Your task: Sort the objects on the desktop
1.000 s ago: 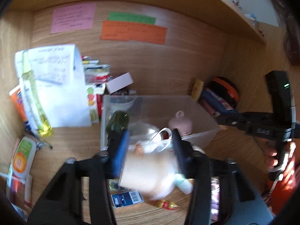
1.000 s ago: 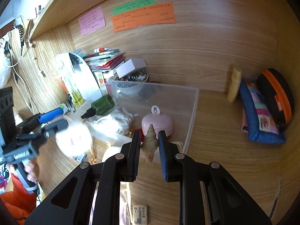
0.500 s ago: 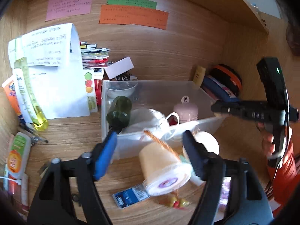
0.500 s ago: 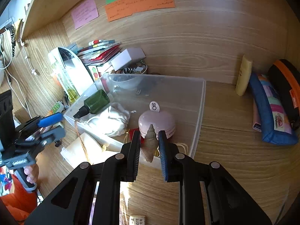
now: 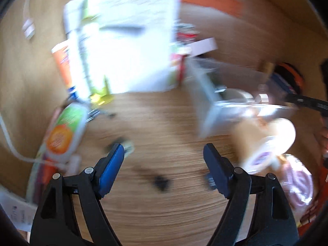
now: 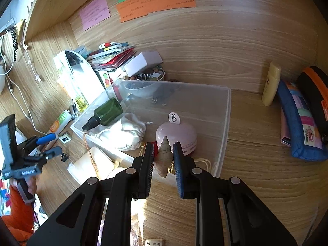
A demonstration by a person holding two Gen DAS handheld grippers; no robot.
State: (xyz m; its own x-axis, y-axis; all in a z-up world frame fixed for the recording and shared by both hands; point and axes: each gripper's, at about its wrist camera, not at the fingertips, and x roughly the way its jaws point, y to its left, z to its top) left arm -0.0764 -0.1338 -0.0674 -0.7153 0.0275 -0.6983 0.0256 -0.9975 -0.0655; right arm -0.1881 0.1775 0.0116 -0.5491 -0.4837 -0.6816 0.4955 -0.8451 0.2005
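Note:
My right gripper is shut on a brown spiral seashell, held over the near rim of the clear plastic bin. In the bin lie a pink round case, a white drawstring pouch and a green bottle. A beige roll rests on the desk against the bin's front left corner. In the blurred left wrist view my left gripper hangs over bare wood, its jaws opening with nothing between them; the beige roll lies to its right.
White papers, an orange-and-green tube and a white cable crowd the desk's left side. Small black bits lie under the left gripper. A blue pencil case and a yellow tube stand at the right.
My left gripper opened and let go of the beige roll, which now lies on the desk by the bin, then swung left and down over bare wood. The right gripper kept the shell.

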